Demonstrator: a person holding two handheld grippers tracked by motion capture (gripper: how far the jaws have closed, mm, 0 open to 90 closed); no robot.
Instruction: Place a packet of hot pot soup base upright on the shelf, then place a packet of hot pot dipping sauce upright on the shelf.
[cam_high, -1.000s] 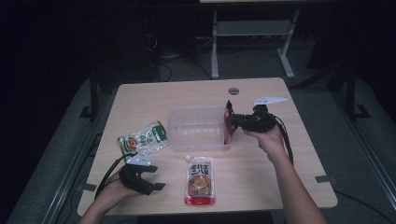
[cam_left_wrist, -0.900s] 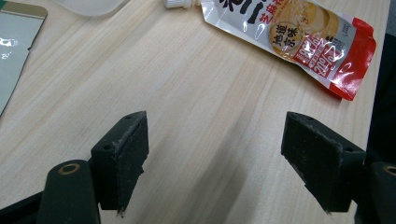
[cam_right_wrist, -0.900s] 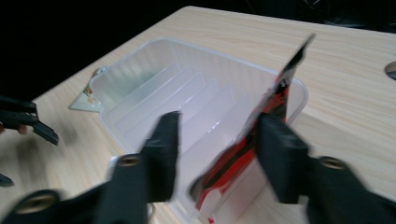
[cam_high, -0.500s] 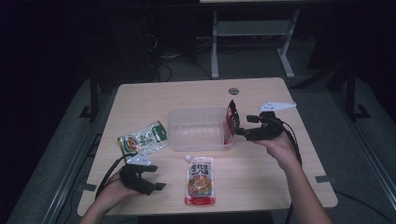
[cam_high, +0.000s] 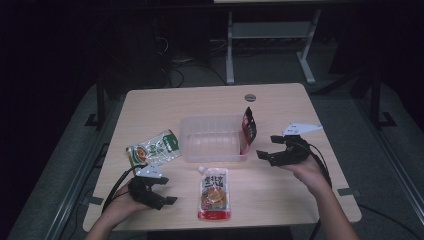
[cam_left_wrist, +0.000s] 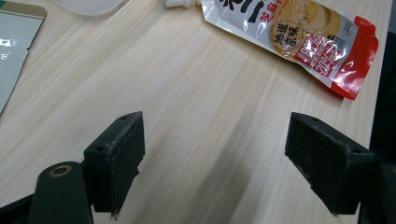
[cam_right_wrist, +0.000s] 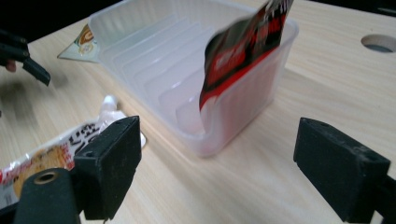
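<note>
1. Right gripper (cam_high: 269, 148): jaws spread wide, having just been opening, with nothing between them. It sits just clear of the bin's near end, over bare tabletop.
2. Red-and-black pouch (cam_high: 248, 126): straight ahead of the right gripper, standing tilted inside the end of the bin nearest that gripper, with its top above the rim. It is free of the pads.
3. Clear plastic bin (cam_high: 210, 150): ahead of the right gripper; its near corner lies close before the jaws and the rest of its interior is bare.
4. Left gripper (cam_high: 162, 192): jaws wide, holding nothing, low over bare wood at the table's near edge.
5. White spouted pouch (cam_high: 214, 194): flat on the table between the two grippers, just beside the left gripper's outer jaw, with its red end toward the near edge.
6. Green-and-white pouch (cam_high: 154, 148): flat, ahead of the left gripper, beside the bin's far end.
7. Table (cam_high: 280, 195): open wood below and beyond the right gripper, out to the table's edges.
</note>
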